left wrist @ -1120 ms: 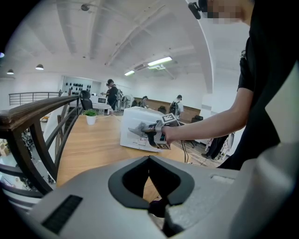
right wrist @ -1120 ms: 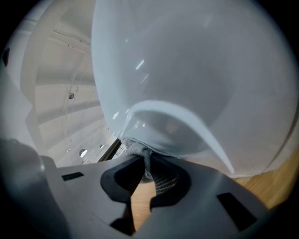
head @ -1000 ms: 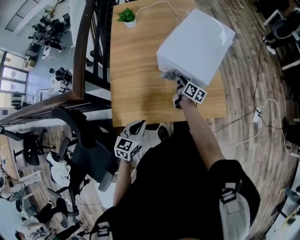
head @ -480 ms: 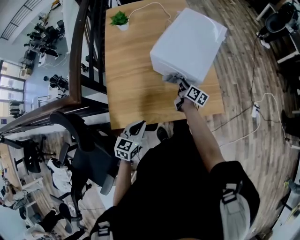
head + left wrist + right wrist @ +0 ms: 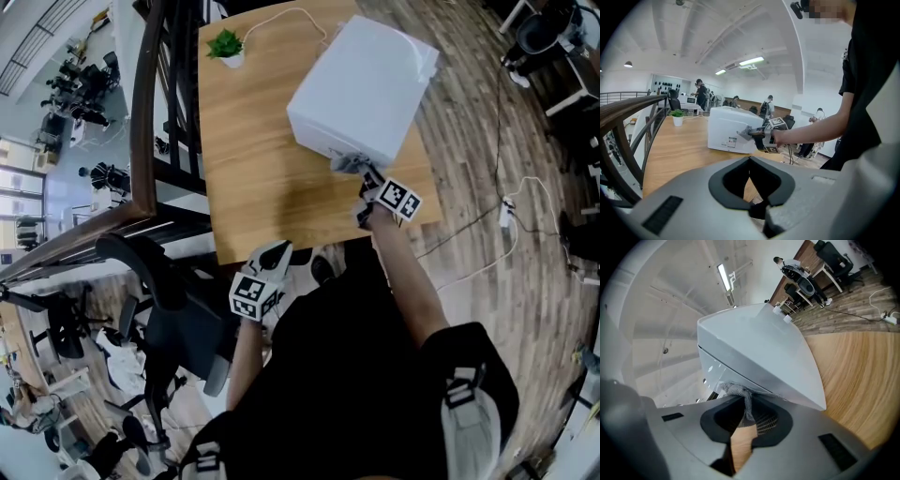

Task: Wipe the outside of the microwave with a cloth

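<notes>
The white microwave (image 5: 361, 84) stands on the wooden table (image 5: 253, 169), turned at an angle. My right gripper (image 5: 367, 184) is shut on a grey cloth (image 5: 349, 164) and presses it against the lower edge of the microwave's near side. The right gripper view shows the cloth (image 5: 739, 393) bunched between the jaws under the microwave (image 5: 759, 352). My left gripper (image 5: 267, 267) hangs shut and holds nothing, off the table's near edge by the person's body. In its view the microwave (image 5: 725, 133), the cloth (image 5: 743, 132) and the right gripper (image 5: 758, 134) lie ahead.
A small potted plant (image 5: 226, 45) stands at the table's far left corner, and a white cable (image 5: 291, 17) runs behind the microwave. A dark railing (image 5: 141, 122) borders the table's left side. An office chair (image 5: 173, 300) stands at lower left. Cables lie on the floor (image 5: 506, 216) to the right.
The right gripper has slid the cloth rightward along the microwave's near lower edge. The head view has shifted a little. The left gripper has stayed in place.
</notes>
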`<state>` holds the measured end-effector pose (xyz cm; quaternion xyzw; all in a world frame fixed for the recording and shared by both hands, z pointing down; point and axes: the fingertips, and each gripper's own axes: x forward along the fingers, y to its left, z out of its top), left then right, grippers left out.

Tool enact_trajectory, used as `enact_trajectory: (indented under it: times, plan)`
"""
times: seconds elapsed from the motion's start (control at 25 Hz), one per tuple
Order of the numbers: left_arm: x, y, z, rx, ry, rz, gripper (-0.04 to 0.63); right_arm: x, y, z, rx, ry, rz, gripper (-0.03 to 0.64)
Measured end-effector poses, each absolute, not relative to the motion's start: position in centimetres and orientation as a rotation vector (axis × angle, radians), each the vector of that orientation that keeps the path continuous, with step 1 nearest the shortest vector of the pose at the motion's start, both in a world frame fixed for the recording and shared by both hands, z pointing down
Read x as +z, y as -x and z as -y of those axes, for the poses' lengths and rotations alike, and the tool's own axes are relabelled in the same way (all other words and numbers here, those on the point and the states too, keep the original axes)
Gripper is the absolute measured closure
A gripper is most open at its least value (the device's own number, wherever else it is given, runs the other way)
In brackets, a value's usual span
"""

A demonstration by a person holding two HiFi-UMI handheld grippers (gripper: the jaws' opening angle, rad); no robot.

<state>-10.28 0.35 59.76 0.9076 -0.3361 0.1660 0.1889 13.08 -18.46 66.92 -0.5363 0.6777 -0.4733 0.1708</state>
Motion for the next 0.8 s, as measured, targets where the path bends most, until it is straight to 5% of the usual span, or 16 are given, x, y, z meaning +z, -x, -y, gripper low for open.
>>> enact_trajectory:
  times: [0.8]
  plan:
    - [60.3,9.2,0.2,0.466,-2.569,0.867,0.594,66.9,-16.0,16.5,-1.307,1.554,-1.881,0.574]
